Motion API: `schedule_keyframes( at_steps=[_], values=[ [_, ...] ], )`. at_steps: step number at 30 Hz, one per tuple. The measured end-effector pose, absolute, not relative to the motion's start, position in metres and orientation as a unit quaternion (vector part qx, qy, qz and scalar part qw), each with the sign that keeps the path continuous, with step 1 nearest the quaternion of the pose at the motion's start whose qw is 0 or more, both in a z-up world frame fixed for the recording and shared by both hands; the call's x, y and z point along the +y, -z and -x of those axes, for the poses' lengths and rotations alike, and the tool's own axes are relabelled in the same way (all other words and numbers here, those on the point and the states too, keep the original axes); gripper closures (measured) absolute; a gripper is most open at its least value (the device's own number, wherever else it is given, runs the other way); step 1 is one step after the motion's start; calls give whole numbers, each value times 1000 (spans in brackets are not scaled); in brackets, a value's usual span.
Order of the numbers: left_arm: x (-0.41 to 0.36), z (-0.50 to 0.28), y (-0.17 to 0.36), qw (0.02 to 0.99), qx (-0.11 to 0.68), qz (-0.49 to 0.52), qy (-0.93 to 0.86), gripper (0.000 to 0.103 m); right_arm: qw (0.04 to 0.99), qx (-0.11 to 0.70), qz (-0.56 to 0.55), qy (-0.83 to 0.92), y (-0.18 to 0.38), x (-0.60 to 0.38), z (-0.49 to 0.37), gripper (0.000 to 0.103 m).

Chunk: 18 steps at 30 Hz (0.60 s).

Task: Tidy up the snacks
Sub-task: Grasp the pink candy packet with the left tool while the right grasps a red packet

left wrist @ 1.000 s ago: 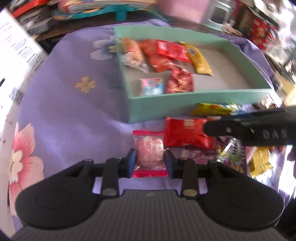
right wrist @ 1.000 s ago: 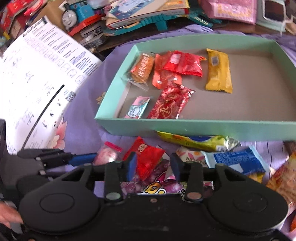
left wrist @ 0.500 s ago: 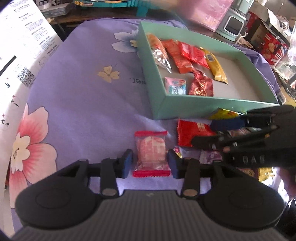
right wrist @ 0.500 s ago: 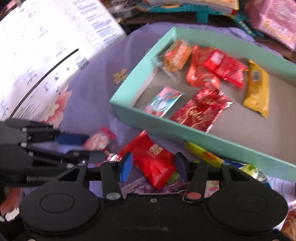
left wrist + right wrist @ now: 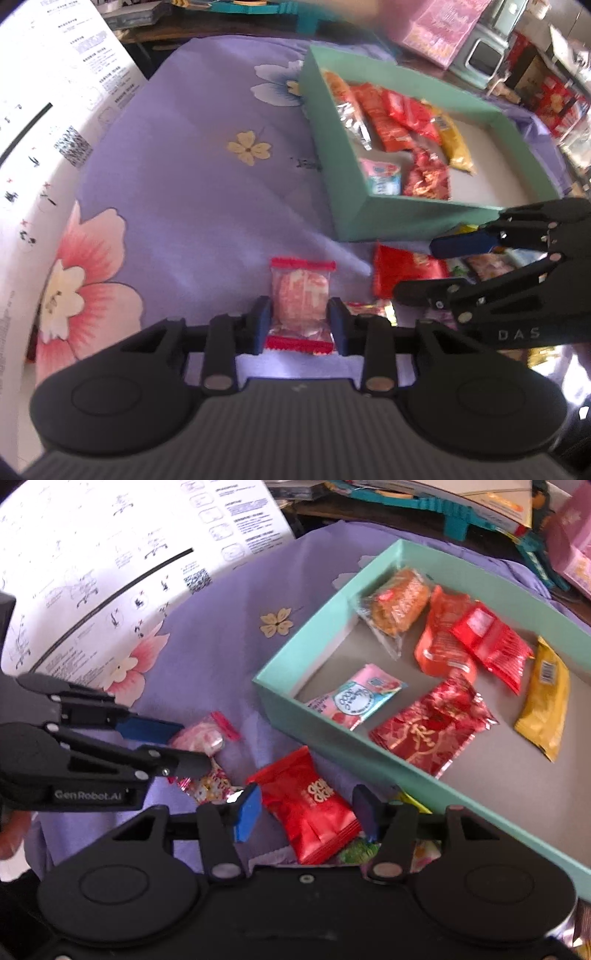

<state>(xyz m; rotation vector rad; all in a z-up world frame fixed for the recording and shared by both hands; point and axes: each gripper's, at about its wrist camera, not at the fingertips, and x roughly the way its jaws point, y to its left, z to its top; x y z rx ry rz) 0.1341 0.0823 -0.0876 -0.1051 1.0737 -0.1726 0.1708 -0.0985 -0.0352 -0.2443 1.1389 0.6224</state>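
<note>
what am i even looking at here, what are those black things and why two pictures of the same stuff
There is no robot here. A person holds a pair of black tongs in each hand, and each pair carries a wide-angle camera that looks forward along its two blue-tipped fingers. So the two pictures show one table from two hands.

In the left-hand picture, the left tongs have their fingers on both sides of a clear-wrapped pink candy, apparently gripping it. The right tongs reach in from the side.

In the right-hand picture, the right tongs stand open around a red snack packet without squeezing it.

Everything lies on a purple flowered cloth. The teal box already holds several wrapped snacks, and more wait loose in front of it.
</note>
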Motion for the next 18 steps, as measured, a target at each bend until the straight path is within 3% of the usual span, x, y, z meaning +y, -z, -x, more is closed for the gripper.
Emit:
schedule_keyframes(
  at_steps=[5, 9, 16, 18],
  values=[
    [80, -135, 89, 858, 506, 42, 79, 69, 775, 538, 125, -307, 43, -95, -170, 45],
    [76, -137, 89, 861, 501, 34, 78, 69, 769, 534, 143, -321, 40, -94, -161, 59],
    [72, -137, 90, 864, 497, 20, 75, 67, 783, 520, 140, -311, 43, -88, -166, 60],
    [70, -135, 90, 866, 495, 13, 68, 72, 792, 510, 151, -300, 44, -86, -160, 68]
  ],
)
